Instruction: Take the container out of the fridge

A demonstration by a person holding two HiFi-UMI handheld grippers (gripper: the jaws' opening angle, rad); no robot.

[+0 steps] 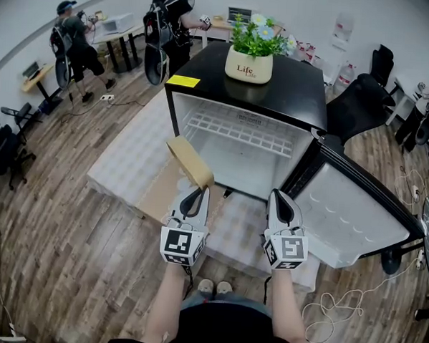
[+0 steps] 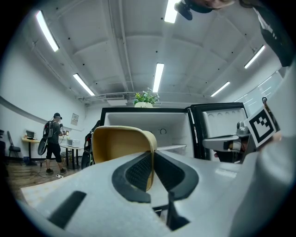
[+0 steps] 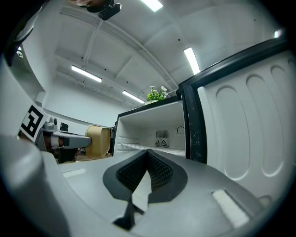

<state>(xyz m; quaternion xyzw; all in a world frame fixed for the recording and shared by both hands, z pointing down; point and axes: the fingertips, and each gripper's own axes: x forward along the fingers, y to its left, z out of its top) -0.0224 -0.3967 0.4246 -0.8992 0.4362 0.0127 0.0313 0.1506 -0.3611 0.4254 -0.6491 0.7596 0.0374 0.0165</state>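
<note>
A tan, open-topped container [image 1: 190, 160] hangs in the air in front of the small black fridge [image 1: 276, 84], outside its opening. My left gripper [image 1: 201, 192] is shut on the container's wall; the left gripper view shows the tan container [image 2: 121, 143] with its rim pinched between the black pads. My right gripper [image 1: 280, 199] sits to the right, before the fridge's lower edge, shut with nothing in it. From the right gripper view the container [image 3: 98, 141] shows at left and the fridge interior [image 3: 152, 132] ahead. The fridge cavity holds only a white wire shelf [image 1: 238, 132].
The fridge door [image 1: 356, 210] stands swung open to the right. A flower pot [image 1: 249, 61] sits on the fridge top beside a yellow note [image 1: 183, 81]. A pale mat [image 1: 129, 163] lies under the fridge. People stand by desks at the back left [image 1: 74, 41]. Black chairs [image 1: 362, 96] are at right.
</note>
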